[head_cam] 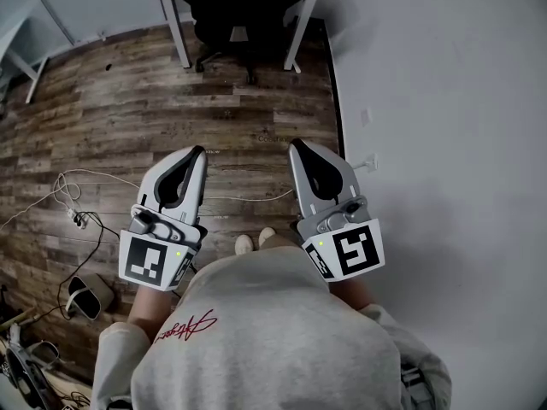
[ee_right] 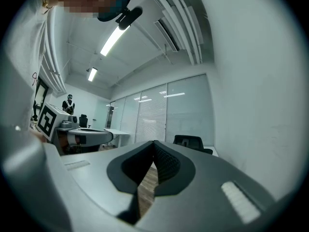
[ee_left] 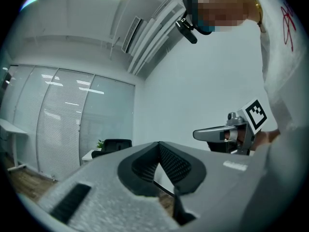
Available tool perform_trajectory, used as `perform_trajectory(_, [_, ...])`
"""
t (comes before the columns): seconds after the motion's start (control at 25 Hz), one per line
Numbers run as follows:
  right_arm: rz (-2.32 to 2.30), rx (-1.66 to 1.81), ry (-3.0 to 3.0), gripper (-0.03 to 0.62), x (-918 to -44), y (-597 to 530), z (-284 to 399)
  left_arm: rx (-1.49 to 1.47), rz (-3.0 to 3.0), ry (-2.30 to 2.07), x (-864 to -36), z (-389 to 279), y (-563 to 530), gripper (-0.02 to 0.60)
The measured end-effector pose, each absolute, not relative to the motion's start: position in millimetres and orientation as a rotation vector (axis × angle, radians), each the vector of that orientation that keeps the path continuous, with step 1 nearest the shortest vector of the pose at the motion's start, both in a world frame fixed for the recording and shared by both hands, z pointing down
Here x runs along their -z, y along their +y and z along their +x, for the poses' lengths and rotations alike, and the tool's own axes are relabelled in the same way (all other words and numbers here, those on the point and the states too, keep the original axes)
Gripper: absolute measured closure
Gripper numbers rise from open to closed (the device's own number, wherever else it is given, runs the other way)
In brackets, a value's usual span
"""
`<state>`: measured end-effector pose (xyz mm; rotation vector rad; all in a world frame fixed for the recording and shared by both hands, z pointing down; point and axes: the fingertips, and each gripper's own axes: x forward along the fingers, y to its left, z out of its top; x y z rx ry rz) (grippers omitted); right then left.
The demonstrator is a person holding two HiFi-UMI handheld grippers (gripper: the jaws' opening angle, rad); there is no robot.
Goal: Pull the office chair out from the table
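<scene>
Black office chair [head_cam: 244, 11]: top centre of frame, tucked under white table [head_cam: 180, 32], wheeled base showing. Wood-plank floor [head_cam: 171, 109]: open between chair and grippers. Smooth white wall [head_cam: 444, 101]: bounds right side. Loose cables [head_cam: 73, 196]: lower left. Left gripper [head_cam: 197, 152], right gripper [head_cam: 297, 146]: jaws clenched, nothing between.

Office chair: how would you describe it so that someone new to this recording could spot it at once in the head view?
Follow the wood floor to its far end, where a white table stands near the white wall. The office chair is pushed in between that table's legs. It is black against the white furniture, with a wheeled base showing beneath.
</scene>
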<state>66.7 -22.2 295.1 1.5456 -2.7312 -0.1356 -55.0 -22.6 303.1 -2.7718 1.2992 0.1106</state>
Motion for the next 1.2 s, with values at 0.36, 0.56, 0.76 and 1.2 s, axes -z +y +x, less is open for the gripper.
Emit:
perform_trajectory(0.36, [1.556, 0.124, -2.741, 0.594, -294, -16, 60, -0.117, -2.785, 1.277, -303, -56, -19, 0.584])
perform_trajectory(0.56, [1.571, 0.122, -2.741, 0.594, -295, -22, 64, -0.087, -2.781, 1.259, -306, -53, -22, 0.584])
perform_trajectory(0.76, [1.571, 0.135, -2.759, 0.594, -294, -38, 61, -0.085, -2.769, 1.285, -311, -59, -32, 0.584])
perform_trajectory(1.2, [1.56, 0.13, -2.786, 0.594, -304, -100, 61, -0.111, -2.771, 1.313, -321, -60, -93, 0.584])
